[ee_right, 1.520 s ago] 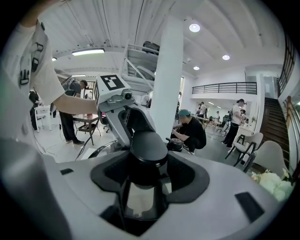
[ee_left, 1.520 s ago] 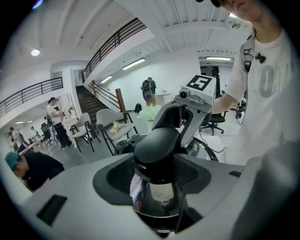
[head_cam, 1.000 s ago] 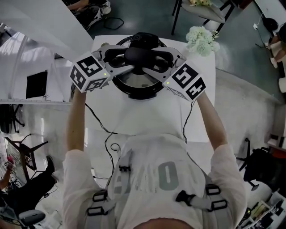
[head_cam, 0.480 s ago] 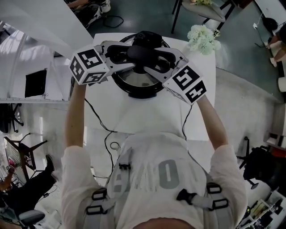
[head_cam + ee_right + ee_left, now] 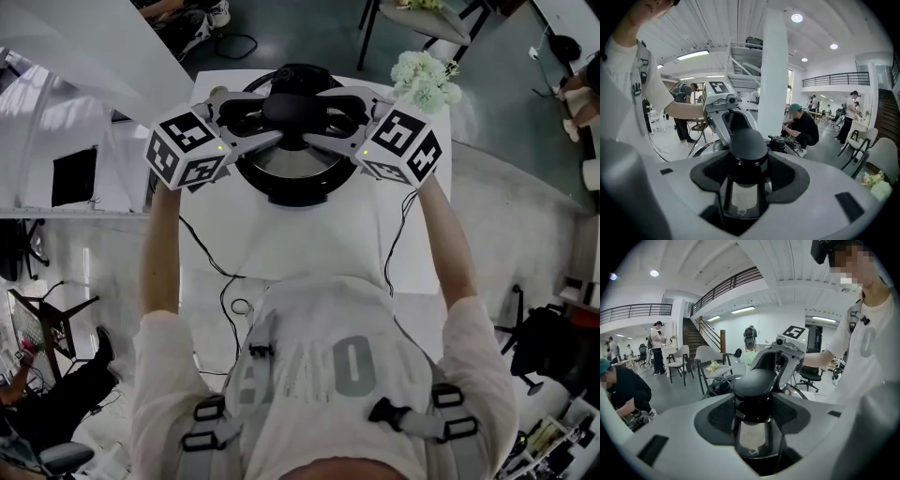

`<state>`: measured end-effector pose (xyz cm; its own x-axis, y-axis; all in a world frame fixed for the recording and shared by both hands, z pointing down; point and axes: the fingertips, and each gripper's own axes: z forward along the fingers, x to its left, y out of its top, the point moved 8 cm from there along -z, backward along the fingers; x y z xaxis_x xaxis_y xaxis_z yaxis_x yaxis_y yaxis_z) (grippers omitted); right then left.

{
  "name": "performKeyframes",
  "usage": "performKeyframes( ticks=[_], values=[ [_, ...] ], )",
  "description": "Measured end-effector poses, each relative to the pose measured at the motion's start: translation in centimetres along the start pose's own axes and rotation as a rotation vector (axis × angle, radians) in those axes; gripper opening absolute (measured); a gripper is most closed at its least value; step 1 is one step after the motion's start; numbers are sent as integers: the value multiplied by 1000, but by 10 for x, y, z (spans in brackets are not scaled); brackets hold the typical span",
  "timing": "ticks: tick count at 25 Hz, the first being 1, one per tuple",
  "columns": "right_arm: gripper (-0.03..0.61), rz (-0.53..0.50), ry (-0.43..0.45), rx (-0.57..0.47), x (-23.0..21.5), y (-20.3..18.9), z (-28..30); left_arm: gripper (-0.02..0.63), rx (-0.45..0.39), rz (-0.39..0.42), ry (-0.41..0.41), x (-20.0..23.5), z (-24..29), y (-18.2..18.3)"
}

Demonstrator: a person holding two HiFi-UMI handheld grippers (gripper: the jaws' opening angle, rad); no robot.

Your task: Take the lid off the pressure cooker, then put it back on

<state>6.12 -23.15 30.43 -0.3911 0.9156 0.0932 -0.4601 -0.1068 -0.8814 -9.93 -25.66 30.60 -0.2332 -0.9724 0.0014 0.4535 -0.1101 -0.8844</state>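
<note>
Pressure cooker (image 5: 296,193) is sitting toward the far side of the table (image 5: 319,246), with the lid (image 5: 286,165) apparently resting on the pot. The lid knob (image 5: 295,106) is standing at the lid's centre, squarely between the two grippers. Left gripper (image 5: 753,401) is meeting it from the left, its jaws pinching the lid knob and just now closing a touch tighter. Right gripper (image 5: 749,164) is pinching the same lid knob from the opposite side. Neither hand is sitting nearer. Judgement: both need to be rising together, or the lid tips.
</note>
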Motion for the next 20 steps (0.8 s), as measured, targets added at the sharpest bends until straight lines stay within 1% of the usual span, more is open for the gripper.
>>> performKeyframes(
  ticks=[2, 4, 8, 12, 15, 18, 20],
  values=[
    [258, 11, 36, -3, -5, -1, 1, 238, -9, -8, 2, 2, 1, -1],
    [259, 21, 45, 5, -7, 0, 3, 238, -6, -8, 1, 4, 1, -1],
    [253, 50, -21, 16, 2, -1, 0, 238, 3, 20, -10, 2, 2, 0],
    [253, 93, -18, -23, -1, -7, -1, 241, 34, 52, -47, 5, 5, 3],
    [253, 97, -59, 17, 2, -3, 3, 239, 30, 42, -66, 8, 4, 1],
    [253, 103, -56, 32, 5, -2, 3, 238, 10, 45, -70, 8, 1, -2],
    [255, 105, -77, 56, 6, 2, 3, 238, 2, 49, -84, 10, 0, -1]
  ],
)
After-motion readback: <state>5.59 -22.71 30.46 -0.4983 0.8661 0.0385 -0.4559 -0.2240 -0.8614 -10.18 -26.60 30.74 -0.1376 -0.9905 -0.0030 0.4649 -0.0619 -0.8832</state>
